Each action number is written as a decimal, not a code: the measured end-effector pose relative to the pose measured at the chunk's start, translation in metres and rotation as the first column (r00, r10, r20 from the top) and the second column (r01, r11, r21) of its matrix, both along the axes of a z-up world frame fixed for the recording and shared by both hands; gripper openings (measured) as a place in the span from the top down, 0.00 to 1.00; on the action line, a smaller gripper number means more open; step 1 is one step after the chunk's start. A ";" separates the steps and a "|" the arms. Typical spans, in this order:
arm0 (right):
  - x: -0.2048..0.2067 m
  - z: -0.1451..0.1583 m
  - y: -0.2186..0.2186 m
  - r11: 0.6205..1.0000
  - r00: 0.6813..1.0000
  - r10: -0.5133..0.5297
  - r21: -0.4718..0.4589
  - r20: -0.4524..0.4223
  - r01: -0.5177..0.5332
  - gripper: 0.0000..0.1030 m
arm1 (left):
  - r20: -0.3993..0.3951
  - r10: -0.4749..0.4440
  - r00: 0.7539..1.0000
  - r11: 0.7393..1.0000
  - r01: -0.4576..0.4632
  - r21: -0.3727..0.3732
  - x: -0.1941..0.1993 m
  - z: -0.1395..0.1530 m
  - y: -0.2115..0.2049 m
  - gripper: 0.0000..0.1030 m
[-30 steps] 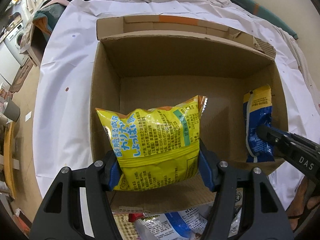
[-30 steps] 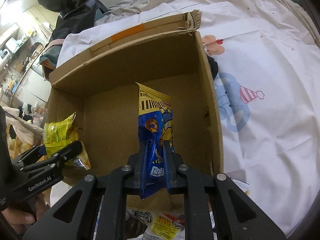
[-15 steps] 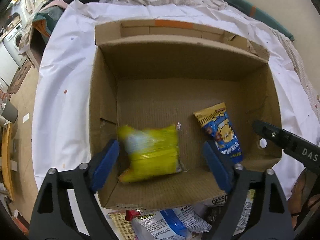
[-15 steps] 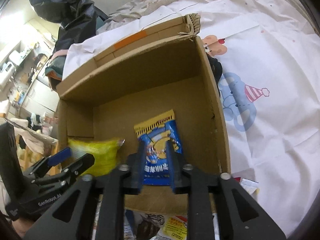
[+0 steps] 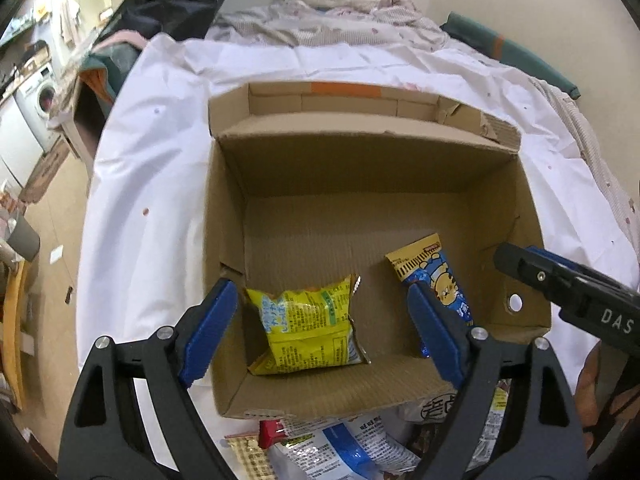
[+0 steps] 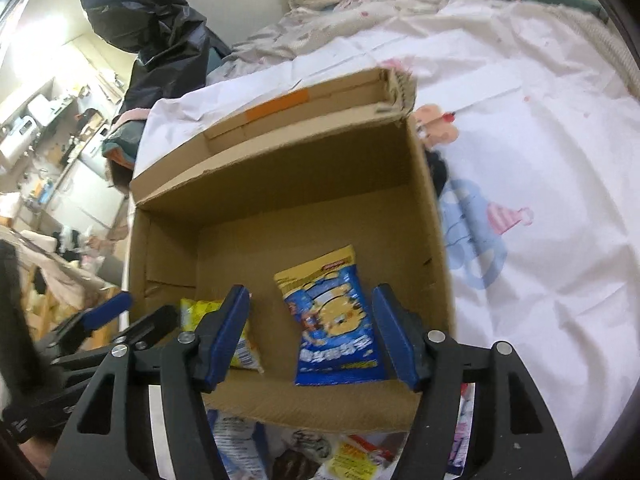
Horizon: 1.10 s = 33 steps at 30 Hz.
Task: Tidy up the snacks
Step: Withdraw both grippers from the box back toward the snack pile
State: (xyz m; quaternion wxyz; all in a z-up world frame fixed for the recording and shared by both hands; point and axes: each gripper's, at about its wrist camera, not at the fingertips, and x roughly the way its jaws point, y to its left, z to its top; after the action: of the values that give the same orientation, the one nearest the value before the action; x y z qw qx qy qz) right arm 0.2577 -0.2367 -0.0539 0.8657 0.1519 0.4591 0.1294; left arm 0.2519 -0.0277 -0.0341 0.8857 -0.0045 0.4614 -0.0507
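Observation:
An open cardboard box (image 5: 504,208) (image 6: 432,248) sits on a white sheet. A yellow snack bag (image 5: 308,328) (image 6: 196,308) lies on the box floor at the near left. A blue and yellow snack bag (image 5: 440,284) (image 6: 336,328) lies at the near right. My left gripper (image 5: 324,336) is open and empty above the yellow bag. My right gripper (image 6: 312,332) is open and empty above the blue bag. The right gripper also shows in the left wrist view (image 5: 560,284), and the left gripper shows in the right wrist view (image 6: 120,320).
Several loose snack packets (image 5: 344,448) (image 6: 320,456) lie on the sheet in front of the box's near wall. The white sheet (image 6: 540,168) with a cartoon print spreads to the right. Bedding (image 5: 340,12) is piled behind the box. A room with appliances (image 5: 36,96) is at left.
Both grippers opened and let go of their bags, which dropped flat onto the box floor. Both grippers have pulled back and up from the box.

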 end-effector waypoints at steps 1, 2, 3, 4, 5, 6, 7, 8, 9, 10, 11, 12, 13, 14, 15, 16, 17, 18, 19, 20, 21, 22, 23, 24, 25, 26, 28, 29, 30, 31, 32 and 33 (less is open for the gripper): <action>-0.003 0.003 0.000 1.000 1.000 -0.003 -0.010 0.016 0.003 0.30 | 0.011 0.003 1.000 1.000 -0.002 -0.006 -0.003 0.003 0.001 0.17; -0.005 0.005 -0.002 1.000 1.000 -0.005 -0.014 0.025 0.005 0.25 | 0.022 0.005 1.000 1.000 -0.005 -0.015 -0.006 0.006 0.003 0.17; -0.008 0.008 -0.004 1.000 0.999 -0.007 -0.017 0.041 0.008 0.23 | 0.038 0.009 0.999 1.000 -0.008 -0.024 -0.010 0.010 0.005 0.17; -0.012 0.013 -0.005 1.000 0.998 -0.008 -0.023 0.062 0.009 0.20 | 0.049 0.011 0.999 1.000 -0.010 -0.028 -0.013 0.013 0.007 0.17; -0.015 0.017 -0.006 1.000 0.997 -0.007 -0.029 0.072 0.009 0.17 | 0.061 0.012 0.998 1.000 -0.010 -0.028 -0.017 0.016 0.008 0.17; -0.017 0.020 -0.007 0.999 0.997 -0.006 -0.032 0.078 0.009 0.17 | 0.069 0.013 0.998 1.000 -0.012 -0.025 -0.020 0.019 0.009 0.17; -0.022 0.025 -0.008 0.999 0.996 -0.005 -0.031 0.089 0.008 0.15 | 0.080 0.020 0.997 1.000 -0.019 -0.012 -0.024 0.021 0.011 0.17; -0.025 0.027 -0.010 1.000 0.995 -0.005 -0.028 0.095 0.007 0.15 | 0.090 0.031 0.995 0.999 -0.032 0.006 -0.028 0.023 0.011 0.17; -0.030 0.032 -0.012 1.000 0.995 -0.005 -0.021 0.100 0.007 0.14 | 0.099 0.042 0.994 0.999 -0.045 0.027 -0.032 0.025 0.012 0.17; -0.033 0.035 -0.013 1.000 0.995 -0.003 -0.019 0.103 0.005 0.14 | 0.104 0.046 0.994 0.998 -0.050 0.042 -0.036 0.026 0.013 0.17; -0.037 0.037 -0.014 1.000 0.994 0.002 -0.020 0.106 0.000 0.14 | 0.108 0.043 0.993 0.998 -0.048 0.042 -0.040 0.027 0.015 0.17; -0.041 0.039 -0.014 1.000 0.994 0.009 -0.023 0.110 -0.006 0.14 | 0.112 0.042 0.993 0.998 -0.047 0.039 -0.044 0.029 0.017 0.17; -0.046 0.041 -0.014 1.000 0.993 0.017 -0.026 0.116 -0.014 0.14 | 0.117 0.047 0.992 0.998 -0.052 0.039 -0.049 0.031 0.020 0.17; -0.051 0.040 -0.016 0.999 0.993 0.024 -0.030 0.117 -0.021 0.13 | 0.122 0.053 0.991 0.998 -0.058 0.037 -0.053 0.033 0.023 0.17; -0.054 0.039 -0.016 0.999 0.993 0.024 -0.031 0.112 -0.021 0.13 | 0.125 0.059 0.990 0.997 -0.063 0.035 -0.058 0.034 0.026 0.17; -0.058 0.037 -0.019 1.000 0.995 0.017 -0.024 0.100 -0.015 0.13 | 0.125 0.065 0.990 0.997 -0.069 0.034 -0.063 0.035 0.029 0.17; -0.061 0.035 -0.022 1.000 0.996 0.010 -0.011 0.087 -0.009 0.13 | 0.119 0.070 0.990 0.997 -0.074 0.031 -0.068 0.035 0.032 0.17; -0.064 0.034 -0.024 1.000 0.997 0.006 -0.007 0.080 -0.006 0.13 | 0.112 0.073 0.991 0.997 -0.077 0.027 -0.072 0.035 0.035 0.17; -0.068 0.033 -0.026 1.000 0.997 0.000 -0.005 0.074 0.000 0.13 | 0.106 0.078 0.991 0.996 -0.081 0.024 -0.076 0.035 0.038 0.17; -0.073 0.034 -0.027 1.000 0.997 -0.003 -0.005 0.075 0.004 0.13 | 0.103 0.082 0.991 0.996 -0.085 0.022 -0.081 0.035 0.041 0.17; -0.078 0.033 -0.029 1.000 0.997 -0.005 -0.007 0.074 0.006 0.13 | 0.101 0.084 0.991 0.996 -0.087 0.020 -0.085 0.035 0.043 0.17; -0.083 0.033 -0.030 1.000 0.998 -0.006 -0.008 0.069 0.007 0.13 | 0.098 0.087 0.991 0.996 -0.089 0.020 -0.089 0.035 0.045 0.17; -0.088 0.032 -0.031 1.000 0.998 -0.006 -0.005 0.064 0.006 0.13 | 0.095 0.088 0.992 0.996 -0.091 0.019 -0.093 0.035 0.047 0.17; -0.094 0.032 -0.032 1.000 0.998 -0.003 -0.005 0.058 0.003 0.13 | 0.094 0.089 0.992 0.996 -0.091 0.018 -0.097 0.035 0.049 0.17; -0.098 0.031 -0.032 1.000 0.999 -0.002 -0.007 0.053 0.002 0.13 | 0.092 0.090 0.992 0.996 -0.092 0.017 -0.101 0.035 0.051 0.17; -0.104 0.029 -0.032 1.000 0.999 -0.003 -0.013 0.045 0.003 0.13 | 0.088 0.092 0.992 0.995 -0.094 0.016 -0.106 0.034 0.053 0.17; -0.112 0.027 -0.032 1.000 1.000 -0.007 -0.029 0.028 0.008 0.13 | 0.077 0.101 0.992 0.995 -0.103 0.012 -0.112 0.033 0.059 0.17; -0.118 0.024 -0.033 0.999 1.000 -0.009 -0.033 0.015 0.010 0.13 | 0.072 0.115 0.991 0.993 -0.115 0.005 -0.116 0.033 0.063 0.17; -0.122 0.021 -0.033 1.000 1.000 -0.010 -0.027 0.003 0.010 0.13 | 0.068 0.130 0.989 0.992 -0.130 -0.005 -0.119 0.032 0.068 0.17; -0.126 0.020 -0.034 1.000 1.000 -0.010 -0.020 -0.008 0.010 0.13 | 0.060 0.147 0.987 0.989 -0.146 -0.020 -0.122 0.032 0.073 0.17; -0.129 0.018 -0.035 1.000 1.000 -0.011 -0.013 -0.023 0.011 0.13 | 0.048 0.164 0.985 0.986 -0.162 -0.035 -0.124 0.031 0.078 0.17; -0.131 0.016 -0.035 1.000 0.999 -0.011 -0.006 -0.033 0.011 0.13 | 0.037 0.178 0.983 0.983 -0.176 -0.041 -0.125 0.029 0.083 0.17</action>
State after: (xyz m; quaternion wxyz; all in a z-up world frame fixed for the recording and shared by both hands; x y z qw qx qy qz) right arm 0.1262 -0.2718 -0.0381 0.8590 0.1541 0.4730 0.1209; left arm 0.1270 0.0553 -0.0055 0.8956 -0.0613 0.4401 0.0194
